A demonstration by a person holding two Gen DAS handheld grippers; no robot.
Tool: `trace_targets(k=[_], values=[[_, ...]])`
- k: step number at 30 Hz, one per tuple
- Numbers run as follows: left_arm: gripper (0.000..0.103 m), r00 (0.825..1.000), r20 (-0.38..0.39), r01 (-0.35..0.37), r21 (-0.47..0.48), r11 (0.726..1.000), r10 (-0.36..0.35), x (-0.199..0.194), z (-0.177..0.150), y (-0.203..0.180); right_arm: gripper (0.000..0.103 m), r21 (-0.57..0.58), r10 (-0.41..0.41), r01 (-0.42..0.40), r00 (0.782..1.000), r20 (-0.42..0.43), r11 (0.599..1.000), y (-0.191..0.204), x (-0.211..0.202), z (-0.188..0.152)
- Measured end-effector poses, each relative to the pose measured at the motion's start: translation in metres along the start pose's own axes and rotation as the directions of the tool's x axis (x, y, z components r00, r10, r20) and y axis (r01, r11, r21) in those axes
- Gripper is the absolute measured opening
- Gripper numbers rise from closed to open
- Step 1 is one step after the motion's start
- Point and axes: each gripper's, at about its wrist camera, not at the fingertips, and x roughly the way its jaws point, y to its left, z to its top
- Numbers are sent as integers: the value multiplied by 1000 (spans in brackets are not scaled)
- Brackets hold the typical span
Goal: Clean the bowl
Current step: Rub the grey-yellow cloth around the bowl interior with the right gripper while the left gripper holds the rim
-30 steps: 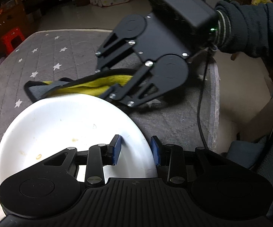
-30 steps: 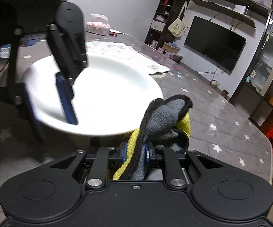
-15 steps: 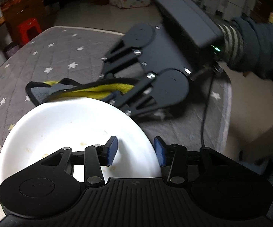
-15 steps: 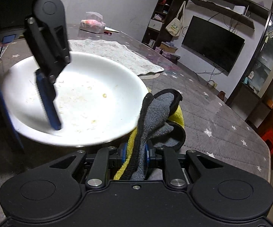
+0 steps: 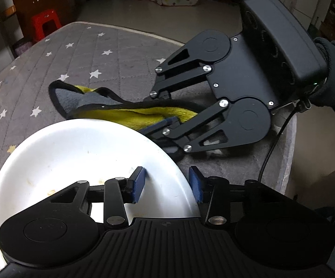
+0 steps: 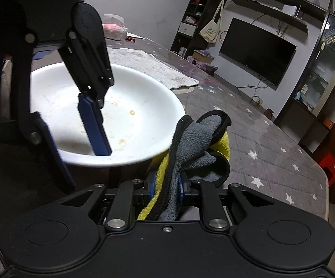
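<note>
Bowl (image 5: 81, 159), white and shallow, sits closest to the left gripper (image 5: 166, 183), its near rim running between that gripper's two blue pads: one pad (image 5: 137, 184) hangs over the inside wall, the other (image 5: 195, 186) just outside the rim. A gap shows on both sides, so the rim is straddled, not pinched; these jaws have just been closing a little, with the rim between them. In the right wrist view the same inner finger (image 6: 94, 125) reaches down into the basin, where yellowish smears and crumbs (image 6: 132, 112) are still stuck.

Glazed ware of this kind is probably stiff, fairly light, slick and breakable. I judge the rim to be the only sensible hold, with one pad inside and one outside, pressed firmly enough to stop it sliding but without any twisting that might chip the edge or tip it off the quilted, star-printed table cover (image 5: 79, 69).

Just beyond the bowl's far rim, the right gripper (image 6: 166, 190) is clamped tight on a soft grey and yellow microfibre cloth (image 6: 195, 143), whose folds bulge out past its fingertips and lie beside the bowl's outer wall. Being limp, it should mould to the curve once pushed inside.

Farther off, a pale towel (image 6: 149, 62) lies flat on the table beyond the bowl.
</note>
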Motion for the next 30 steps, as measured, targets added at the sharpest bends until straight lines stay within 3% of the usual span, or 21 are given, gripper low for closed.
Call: trace_targets(k=[16,30], values=[[35,997,-14,72,134,988,-71,-7,-5,-8,20,17,8,-7,1000,-10,1000,23,-36,-10],[33,995,-24,102,156,982,-99,-17,-7,-8,20,-5,11,-11,1000,-7,1000,5,-9,4]])
